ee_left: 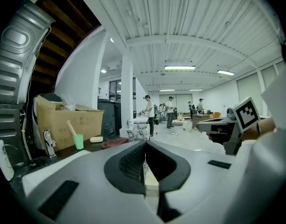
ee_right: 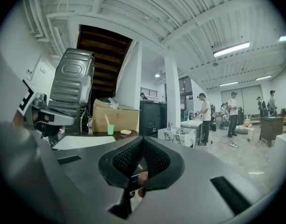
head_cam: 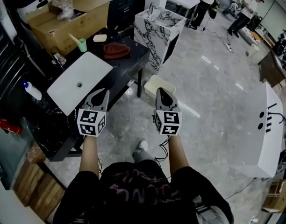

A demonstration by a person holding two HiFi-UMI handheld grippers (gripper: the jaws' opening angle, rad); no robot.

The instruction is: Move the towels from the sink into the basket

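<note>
A white sink (head_cam: 80, 80) lies on a black table (head_cam: 133, 55) at the left; its basin shows only the drain. Beyond it on the table lies a dark red towel (head_cam: 116, 50), which also shows in the left gripper view as the red towel (ee_left: 116, 143). A cream basket (head_cam: 152, 84) stands on the floor by the table's corner, partly hidden behind my right gripper (head_cam: 160, 91). My left gripper (head_cam: 106, 93) hovers by the sink's near right corner. Both are shut and hold nothing, as the left gripper (ee_left: 144, 143) and right gripper (ee_right: 143, 139) show in their own views.
A cardboard box (head_cam: 70, 15), a green cup (head_cam: 82, 45), a soap bar (head_cam: 100, 38) and a faucet (head_cam: 59, 59) sit behind the sink. A marble vanity (head_cam: 159, 27) stands past the table. A white counter (head_cam: 267, 125) is at the right. People stand far back.
</note>
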